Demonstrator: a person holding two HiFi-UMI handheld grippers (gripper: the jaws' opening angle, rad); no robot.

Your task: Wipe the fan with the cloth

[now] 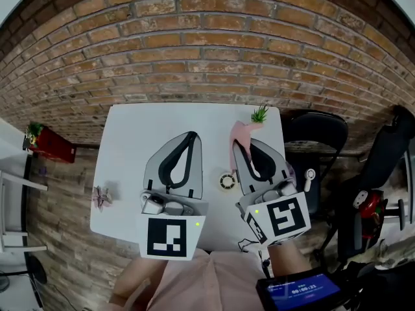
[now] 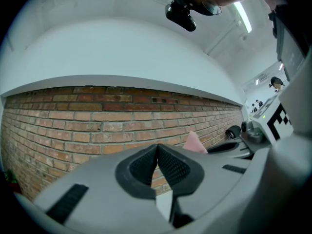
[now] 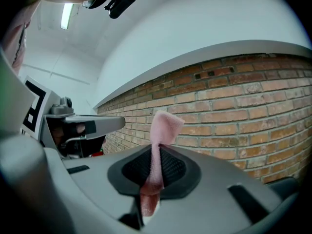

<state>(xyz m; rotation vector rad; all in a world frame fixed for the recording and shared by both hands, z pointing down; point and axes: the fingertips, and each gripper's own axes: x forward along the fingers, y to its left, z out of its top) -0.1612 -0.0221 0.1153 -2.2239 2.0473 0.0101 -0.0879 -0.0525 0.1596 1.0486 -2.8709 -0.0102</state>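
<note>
My right gripper (image 1: 248, 146) is shut on a pink cloth (image 1: 238, 133), which sticks up from between its jaws over the white table (image 1: 130, 128). In the right gripper view the cloth (image 3: 164, 125) is pinched between the black pads, its folded end standing above them. My left gripper (image 1: 190, 136) is beside it to the left, shut with nothing in it (image 2: 157, 149). Both point level at the brick wall. A small round black-and-white thing (image 1: 227, 181), possibly the fan, lies on the table between the two grippers.
A small green plant (image 1: 260, 114) stands at the table's far right corner. A little pink object (image 1: 100, 197) lies near the left edge. A black chair (image 1: 318, 135) stands to the right, and a red thing (image 1: 50, 144) on the floor to the left.
</note>
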